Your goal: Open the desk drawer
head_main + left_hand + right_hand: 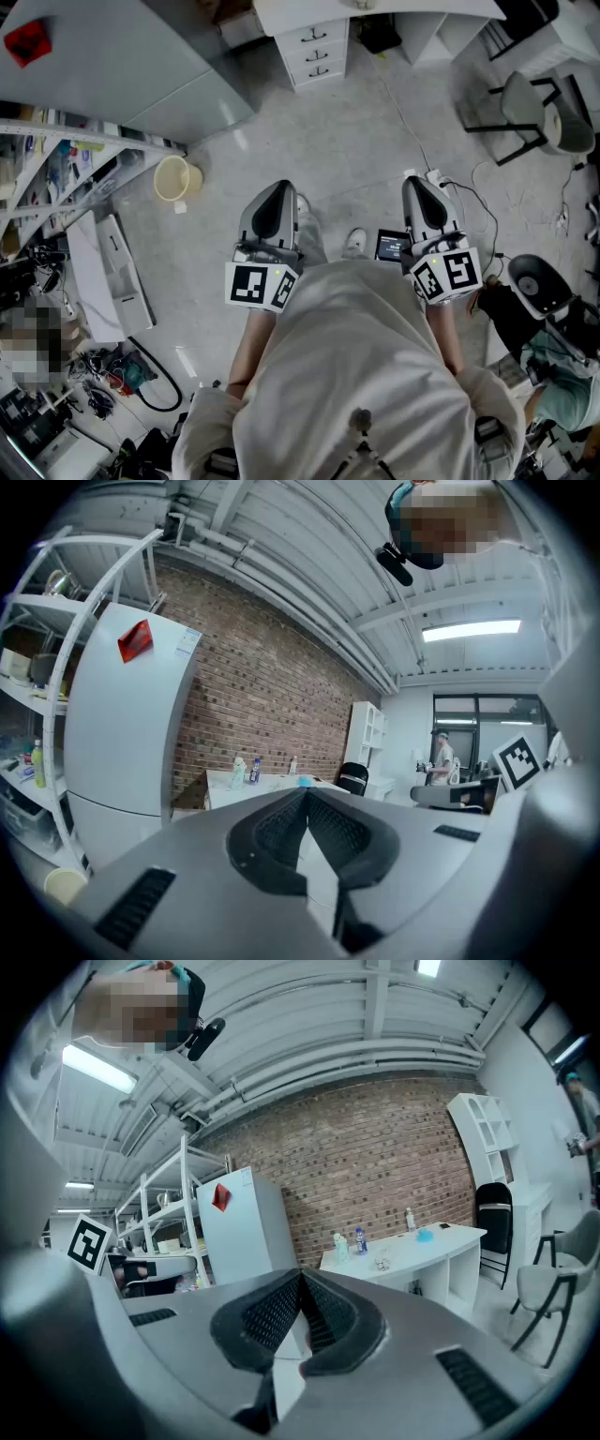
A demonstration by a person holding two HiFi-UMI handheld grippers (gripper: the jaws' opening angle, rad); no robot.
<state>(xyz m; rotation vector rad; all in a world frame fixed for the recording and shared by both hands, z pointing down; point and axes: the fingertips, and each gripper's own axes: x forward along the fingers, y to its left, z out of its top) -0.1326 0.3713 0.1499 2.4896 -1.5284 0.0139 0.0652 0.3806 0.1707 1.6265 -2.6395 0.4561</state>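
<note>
**A:** Where was the drawer, and why were the grippers held as they were?

**B:** The drawers (305,49) were seen in the head view as a white stack of three flat fronts with small dark handles (319,53). They were tucked under the end of the white table (309,14), well apart from both grippers across the speckled floor (356,141). The left gripper (275,190) and right gripper (418,184) were carried side by side, nearly level. This was judged to be a carrying pose, as nothing was within reach.

**A:** And the jaws?

**B:** Both pairs were closed together on nothing. The dark meshed pads (277,832) were pressed tip to tip inside smooth grey moulded shells. It was judged that they would need parting before a handle could be taken.

**A:** Other surfaces?

**B:** The table's smooth top was set against a rough brick wall (394,1166).
</note>
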